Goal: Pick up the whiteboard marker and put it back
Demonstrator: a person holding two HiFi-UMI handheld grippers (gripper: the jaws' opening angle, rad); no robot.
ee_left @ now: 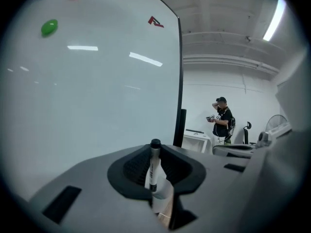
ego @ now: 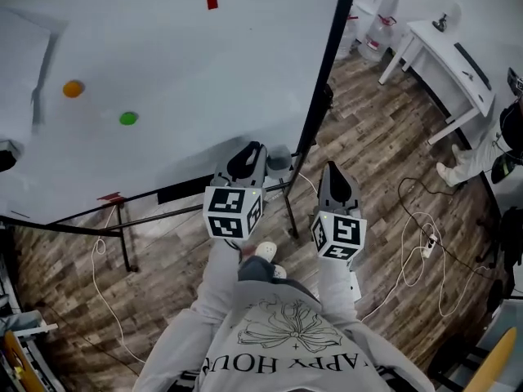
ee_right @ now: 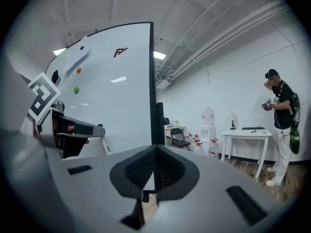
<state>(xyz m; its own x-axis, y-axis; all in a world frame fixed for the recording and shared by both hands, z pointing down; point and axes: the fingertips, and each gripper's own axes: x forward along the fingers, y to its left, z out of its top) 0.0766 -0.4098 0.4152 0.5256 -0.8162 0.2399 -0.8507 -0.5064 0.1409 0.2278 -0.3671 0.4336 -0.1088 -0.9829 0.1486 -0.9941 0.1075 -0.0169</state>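
Noted marker (ee_left: 153,171) clamped between the pads of the left gripper (ego: 248,160), closed on the white barrel at mid-length. Long axis upright across the jaws in the left gripper view: black cap at 12 o'clock, tail at 6 o'clock below the pads. Confirmed from the right gripper view, with the tail hanging under the left jaw tip. Found right gripper (ee_right: 155,154) shut on nothing, pads together, at 3 o'clock of the left one in the head view and apart from it. Judged left hand the only one placed for the return. Next out: board (ego: 163,55) directly ahead of both grippers, with a dark strip (ego: 184,192) along its lower edge at 9 o'clock of the left jaw tips, just beside them; likely the tray, but too small to confirm. Judged the put-back to turn on this: upright barrel versus a level ledge, so a roll of the wrist needed to lay the long axis along the strip before release. Farther up the board: green magnet (ego: 127,118) and orange magnet (ego: 73,89), well apart from the jaws. Farthest, at 3 o'clock: person (ee_left: 222,120) beside a white table (ee_right: 245,132).
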